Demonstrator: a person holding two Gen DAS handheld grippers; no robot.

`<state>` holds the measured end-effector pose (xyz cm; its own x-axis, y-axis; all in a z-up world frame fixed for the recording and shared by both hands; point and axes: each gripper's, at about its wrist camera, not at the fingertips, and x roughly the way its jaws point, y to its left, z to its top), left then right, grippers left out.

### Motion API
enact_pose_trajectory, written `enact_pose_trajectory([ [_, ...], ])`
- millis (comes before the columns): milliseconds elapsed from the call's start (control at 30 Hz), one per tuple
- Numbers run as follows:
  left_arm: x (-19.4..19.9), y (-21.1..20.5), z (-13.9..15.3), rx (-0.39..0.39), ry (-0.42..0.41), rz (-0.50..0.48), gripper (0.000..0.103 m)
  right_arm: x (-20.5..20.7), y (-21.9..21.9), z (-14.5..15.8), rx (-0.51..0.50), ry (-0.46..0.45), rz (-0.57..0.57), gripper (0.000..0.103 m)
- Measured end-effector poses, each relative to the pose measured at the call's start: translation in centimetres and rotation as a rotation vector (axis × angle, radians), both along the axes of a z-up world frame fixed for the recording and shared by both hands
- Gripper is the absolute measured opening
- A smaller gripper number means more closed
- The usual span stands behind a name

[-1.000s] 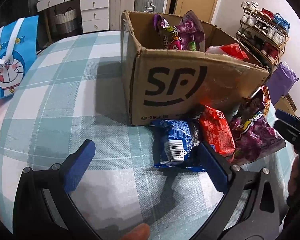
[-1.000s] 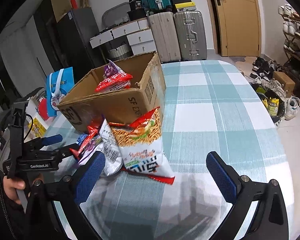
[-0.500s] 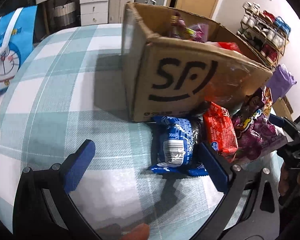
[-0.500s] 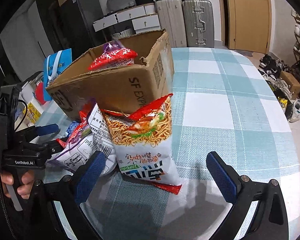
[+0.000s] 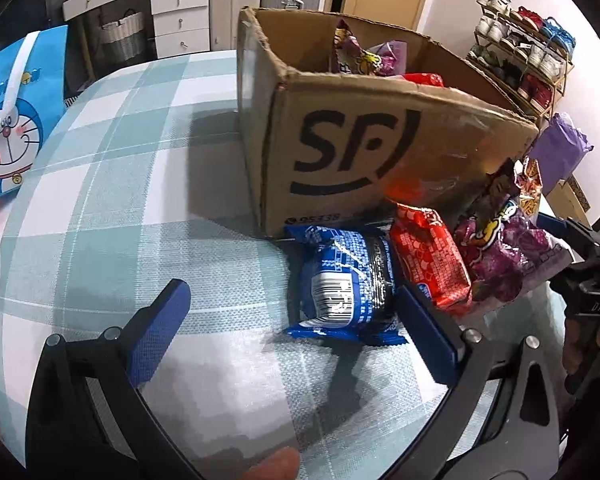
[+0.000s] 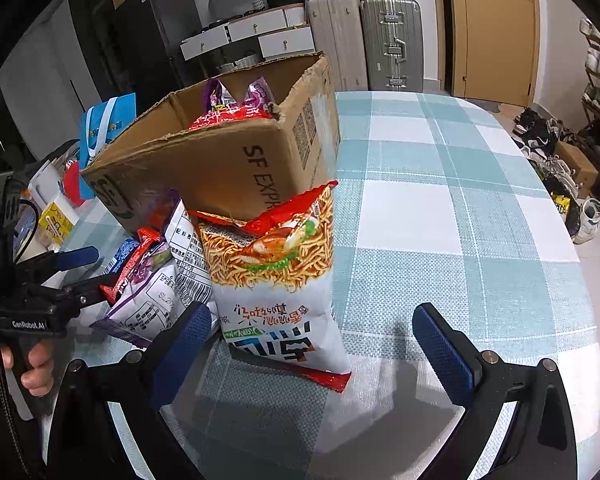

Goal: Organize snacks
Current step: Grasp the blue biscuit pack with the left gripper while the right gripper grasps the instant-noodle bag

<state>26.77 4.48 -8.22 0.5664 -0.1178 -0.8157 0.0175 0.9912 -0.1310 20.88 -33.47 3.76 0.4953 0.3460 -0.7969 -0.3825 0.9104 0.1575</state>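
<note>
An open SF cardboard box [image 5: 352,152] [image 6: 228,168] stands on the checked table and holds purple and red snack bags [image 5: 364,56]. In front of it lie a blue cookie pack [image 5: 344,284], a red pack [image 5: 428,256] and a purple bag [image 5: 508,256]. My left gripper [image 5: 292,320] is open, its right finger beside the blue pack. A tall noodle-snack bag [image 6: 280,276] leans against the box. My right gripper [image 6: 320,340] is open just before that bag's lower end. A white and purple bag [image 6: 156,296] lies to its left.
A blue Doraemon bag [image 5: 12,112] stands at the table's left edge. The checked tablecloth [image 6: 460,200] stretches right of the box. Suitcases [image 6: 388,40], drawers and a shoe rack [image 5: 524,52] stand beyond the table. The left gripper also shows in the right wrist view [image 6: 76,276].
Both grippers have moved closer to the snacks. The blue pack now lies by my left gripper's right finger, and the noodle bag sits nearer between my right gripper's fingers. Both stay open.
</note>
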Motion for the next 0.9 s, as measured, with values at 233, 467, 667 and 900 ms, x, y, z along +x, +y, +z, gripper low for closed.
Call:
enact_pose_trajectory([
  [233, 0.1, 0.6, -0.7, 0.04, 0.023, 0.04, 0.102, 0.0, -0.3, -0.1, -0.003, -0.001, 0.0, 0.102],
  [467, 0.2, 1.3, -0.7, 0.044, 0.018, 0.044, 0.102, 0.2, -0.1, -0.3, -0.007, -0.001, 0.009, 0.102],
  [667, 0.0, 0.8, -0.7, 0.019, 0.025, 0.02, 0.087, 0.2, 0.2, -0.1, 0.013, -0.006, 0.025, 0.084],
  [900, -1.1, 0.5, -0.2, -0.038, -0.015, -0.003, 0.054, -0.5, 0.6, 0.3, 0.044, -0.017, 0.068, 0.054],
])
